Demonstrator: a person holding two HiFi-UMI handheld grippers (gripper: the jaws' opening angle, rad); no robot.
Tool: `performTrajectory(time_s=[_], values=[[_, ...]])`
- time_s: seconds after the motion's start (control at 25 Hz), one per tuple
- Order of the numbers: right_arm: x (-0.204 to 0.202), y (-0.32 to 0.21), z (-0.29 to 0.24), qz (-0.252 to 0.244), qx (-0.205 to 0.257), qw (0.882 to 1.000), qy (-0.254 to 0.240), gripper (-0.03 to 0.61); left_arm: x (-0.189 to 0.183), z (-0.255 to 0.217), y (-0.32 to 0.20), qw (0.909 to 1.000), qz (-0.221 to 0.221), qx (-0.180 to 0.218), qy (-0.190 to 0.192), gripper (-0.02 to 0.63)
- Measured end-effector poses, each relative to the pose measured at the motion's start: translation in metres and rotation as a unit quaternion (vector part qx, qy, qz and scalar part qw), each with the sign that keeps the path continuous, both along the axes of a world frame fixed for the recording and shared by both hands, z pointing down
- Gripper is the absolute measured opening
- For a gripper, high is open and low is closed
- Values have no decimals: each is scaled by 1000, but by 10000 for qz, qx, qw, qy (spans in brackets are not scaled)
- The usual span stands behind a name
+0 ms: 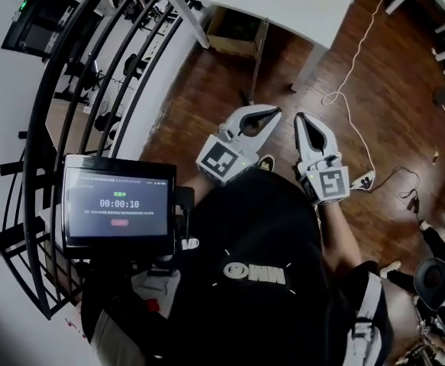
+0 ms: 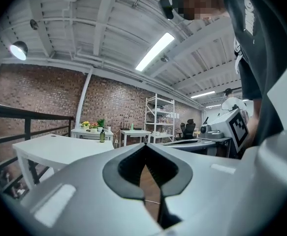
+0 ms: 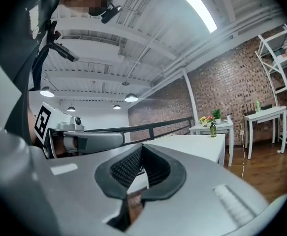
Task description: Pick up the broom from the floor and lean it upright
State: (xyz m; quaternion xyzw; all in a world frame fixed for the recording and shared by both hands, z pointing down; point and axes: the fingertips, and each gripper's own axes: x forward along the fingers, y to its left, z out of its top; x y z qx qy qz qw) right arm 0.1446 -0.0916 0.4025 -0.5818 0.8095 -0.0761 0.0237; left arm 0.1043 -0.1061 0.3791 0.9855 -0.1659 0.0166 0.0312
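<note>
No broom shows in any view. In the head view both grippers are held level in front of the person's chest, above the wooden floor (image 1: 230, 75). The left gripper (image 1: 277, 113) is shut and holds nothing. The right gripper (image 1: 298, 117) sits beside it, tips close to the left one's, also shut and empty. In the left gripper view the jaws (image 2: 145, 149) meet at the tips, and only floor shows through the gap behind them. The right gripper view shows its jaws (image 3: 142, 147) closed the same way, with the left gripper (image 3: 84, 140) alongside.
A black railing (image 1: 77, 90) curves along the left. A white table (image 1: 283, 6) stands ahead, and a white cable (image 1: 352, 75) trails over the floor. A small screen (image 1: 117, 204) hangs at the person's chest. White desks with plants (image 2: 91, 129) and shelving (image 2: 158, 117) stand by the brick wall.
</note>
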Motion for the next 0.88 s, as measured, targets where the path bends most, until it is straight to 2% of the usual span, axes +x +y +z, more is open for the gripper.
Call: performTrajectory(time_s=[0.2, 0.88], values=[[13, -1, -13, 142, -44, 9999, 6, 5, 4, 1, 2, 9997, 3, -12, -257, 17], [7, -4, 0, 46, -23, 10000, 67, 3, 15, 1, -3, 10000, -44, 71, -39, 17]])
